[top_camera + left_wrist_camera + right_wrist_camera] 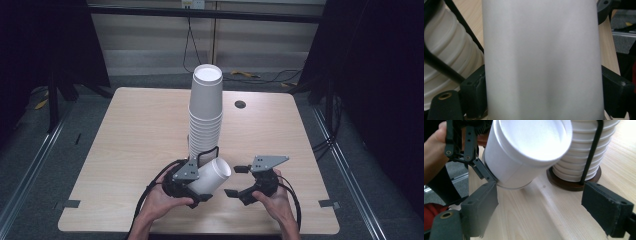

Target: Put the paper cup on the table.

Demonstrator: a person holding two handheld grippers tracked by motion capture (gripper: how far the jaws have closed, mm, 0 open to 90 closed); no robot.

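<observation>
A tall stack of white paper cups (205, 115) stands mouth-down in a black wire holder on a round brown base (574, 183) mid-table. My left gripper (197, 180) is shut on a single white cup (212, 176), which lies tilted with its mouth toward the right. In the left gripper view the cup's wall (544, 60) sits pinched between both jaws, with the stack (449, 57) at the left. My right gripper (235, 181) is open just right of the cup. In the right gripper view the cup (524, 152) hangs ahead of the wide-apart jaws, nothing between them.
The light wooden table (130, 135) has a round cable hole (240, 104) at the back right. Black frames and cables stand beyond the far edge. A person's hands (165, 202) come in from the front edge.
</observation>
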